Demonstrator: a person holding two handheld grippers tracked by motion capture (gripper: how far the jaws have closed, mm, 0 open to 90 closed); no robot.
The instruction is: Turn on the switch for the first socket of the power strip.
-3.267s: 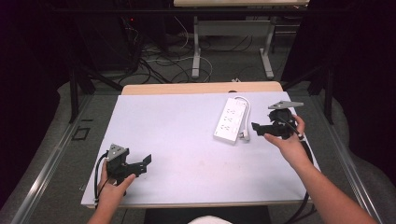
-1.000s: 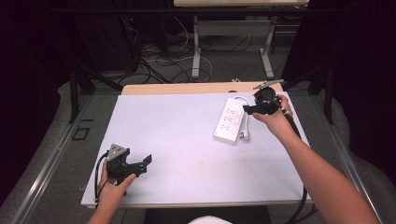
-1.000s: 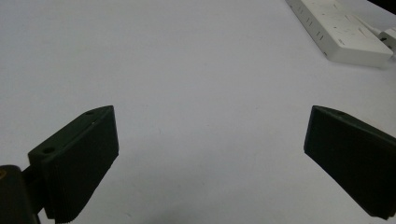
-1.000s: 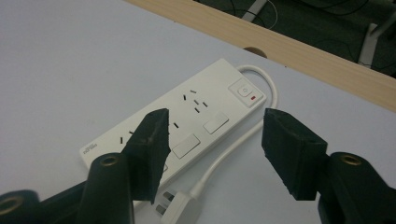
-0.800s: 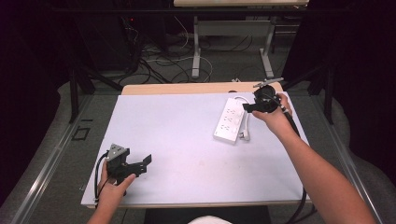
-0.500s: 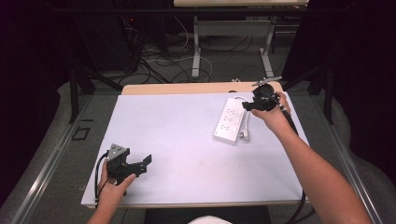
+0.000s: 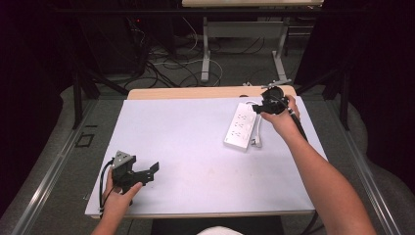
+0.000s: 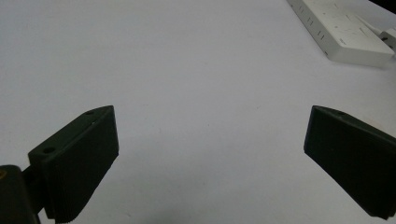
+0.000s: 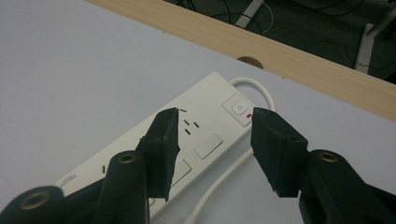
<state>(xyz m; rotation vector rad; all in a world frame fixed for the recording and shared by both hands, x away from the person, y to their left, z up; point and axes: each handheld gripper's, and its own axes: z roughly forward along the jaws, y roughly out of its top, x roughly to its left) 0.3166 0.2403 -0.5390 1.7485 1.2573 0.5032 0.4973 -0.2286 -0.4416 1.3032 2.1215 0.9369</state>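
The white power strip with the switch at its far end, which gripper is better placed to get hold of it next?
Probably the right gripper: its open jaws hover over the white plastic power strip, near the square power switch. The left gripper sits open at the table's near left edge, far from it.

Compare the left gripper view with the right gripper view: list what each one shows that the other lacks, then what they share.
Left gripper view alone: its own tongs spread wide over bare white table surface, and the near end of the power strip with a white plug beside it.

Right gripper view alone: its own tongs part open above the strip's switch end, the power button, the white cord, the wooden table edge with a cable hole, and floor cables.

Both: the power strip and the white surface.
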